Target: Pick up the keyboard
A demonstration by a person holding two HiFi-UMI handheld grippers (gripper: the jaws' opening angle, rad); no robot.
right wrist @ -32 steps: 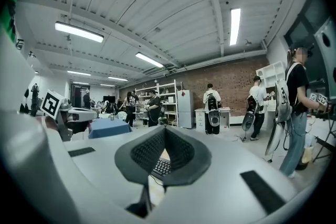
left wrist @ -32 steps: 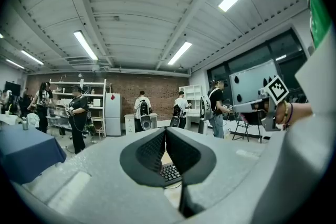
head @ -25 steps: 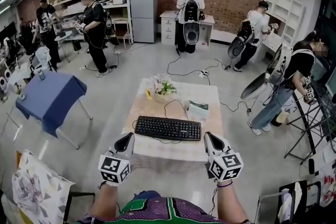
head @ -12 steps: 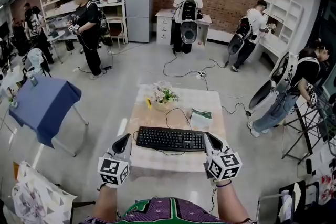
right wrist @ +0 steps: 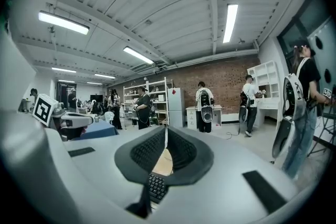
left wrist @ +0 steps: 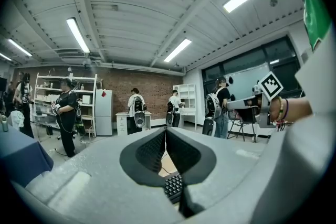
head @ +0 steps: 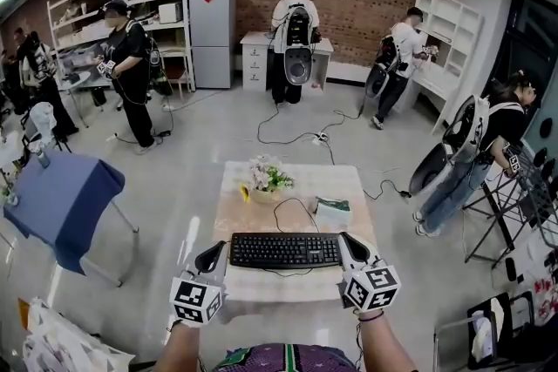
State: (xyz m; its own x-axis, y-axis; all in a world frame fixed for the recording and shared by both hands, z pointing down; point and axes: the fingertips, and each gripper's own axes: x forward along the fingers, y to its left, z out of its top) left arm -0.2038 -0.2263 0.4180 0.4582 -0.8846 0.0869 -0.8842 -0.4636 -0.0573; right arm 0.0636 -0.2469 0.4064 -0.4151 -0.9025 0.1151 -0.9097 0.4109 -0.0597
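A person in a busy workshop stands over a low counter (head: 349, 187), a pair of handheld tongs at either end of a black keyboard (head: 285, 250). The keyboard lies flat along the counter's near edge. The left tongs (head: 218, 249) sit just beside its left end and the right tongs (head: 345, 239) at its right end; whether either touches it cannot be told from above. Both pairs are clenched with nothing between them. Each one's own camera shows the ribbed pads pressed together, on the left tongs (left wrist: 166, 136) and on the right tongs (right wrist: 166, 139), with only a strip of keys (left wrist: 173, 186) showing below them.

The lift has not begun. With the pads clenched, the likely way up is to squeeze the board between the two tips like a clamp. That calls for equal pressure from both sides, applied low on the end walls so it does not bow or pop free. Otherwise, each pair must release and then bite an end. Either way both ends should rise together and level. The cable (head: 292, 206) looping behind the board toward a flower pot (head: 266, 180) and a small packet (head: 331, 212) could drag on a quick pull
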